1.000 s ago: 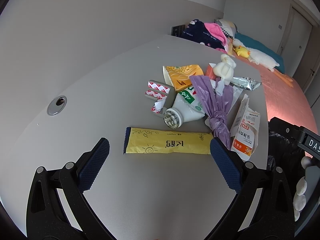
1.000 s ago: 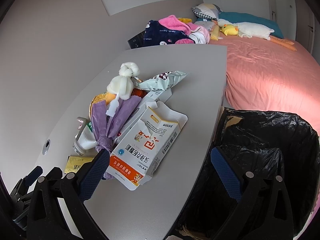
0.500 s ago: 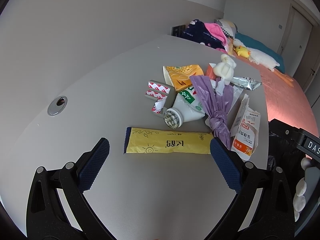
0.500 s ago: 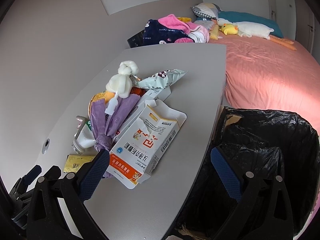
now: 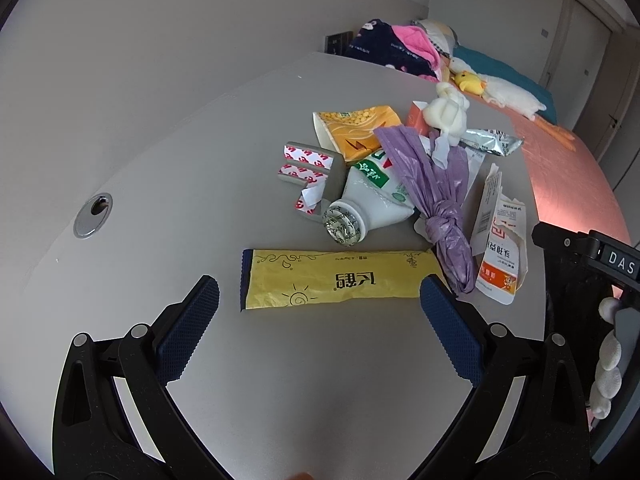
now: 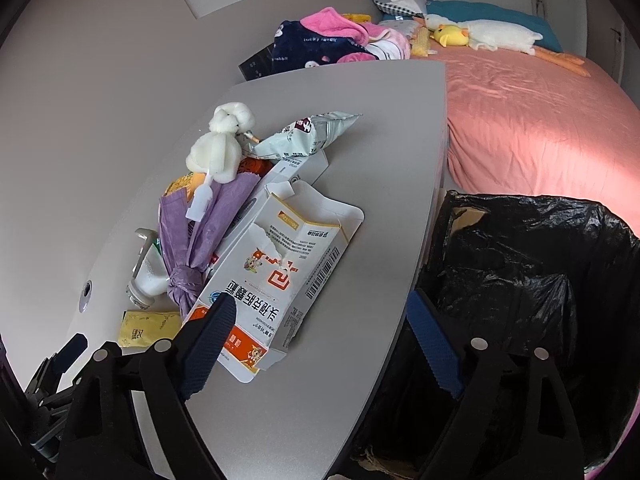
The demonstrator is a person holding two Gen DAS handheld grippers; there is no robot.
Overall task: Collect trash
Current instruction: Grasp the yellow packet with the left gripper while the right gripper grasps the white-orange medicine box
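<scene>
So far nothing collected: yellow wrapper (image 5: 340, 280), bottle (image 5: 360, 208), torn carton (image 6: 276, 276) on table (image 5: 160, 184); bin bag (image 6: 532, 264) waiting; left gripper (image 5: 319, 304) and right gripper (image 6: 320, 322) jaws apart, empty.

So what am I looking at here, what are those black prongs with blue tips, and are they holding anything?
No robot: a person holds a two-finger gripper in each hand, each with a camera looking along its fingers. The left gripper is open over a grey table, facing a yellow wrapper. The right gripper is also open, near a torn box and a black trash bag beside the table. Also lying there: a purple bag, a white bottle and a silver snack packet. Neither gripper holds anything.
</scene>
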